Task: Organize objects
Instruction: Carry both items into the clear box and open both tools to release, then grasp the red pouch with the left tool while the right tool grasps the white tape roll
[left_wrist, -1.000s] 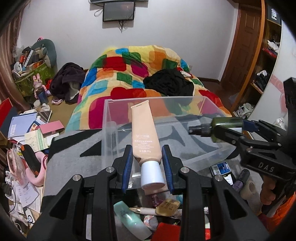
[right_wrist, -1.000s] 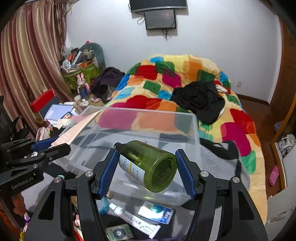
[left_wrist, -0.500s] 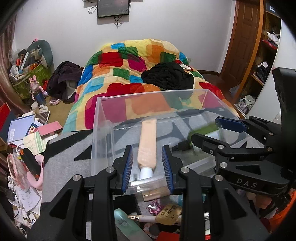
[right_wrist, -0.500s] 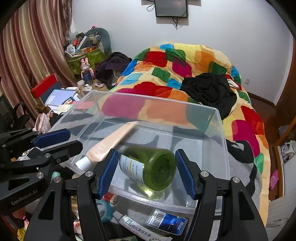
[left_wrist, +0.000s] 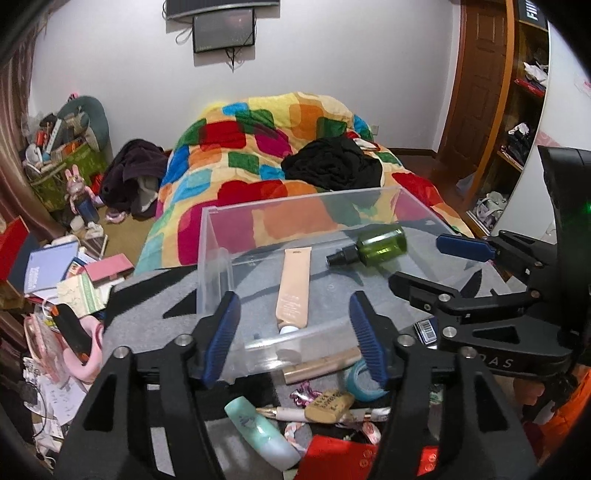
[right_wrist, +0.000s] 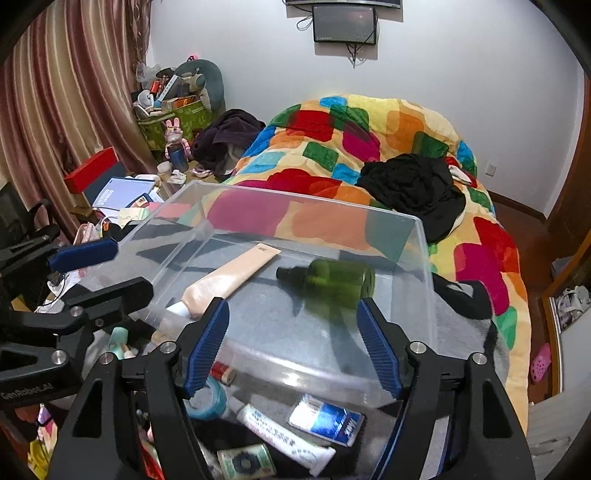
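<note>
Clear plastic bin (left_wrist: 218, 236): peach tube (left_wrist: 293, 291) lengthwise, green bottle (left_wrist: 380, 245) far right; both grippers (left_wrist: 295, 332) (right_wrist: 293, 341) opening, empty, at near wall.

My left gripper (left_wrist: 295, 332) hangs over the near wall of a clear plastic bin (left_wrist: 218, 258), jaws opening, nothing between them. Inside lie a peach cosmetic tube (left_wrist: 293, 291) and a green spray bottle (left_wrist: 376, 245). My right gripper (left_wrist: 428, 266) reaches in beside it.
</note>
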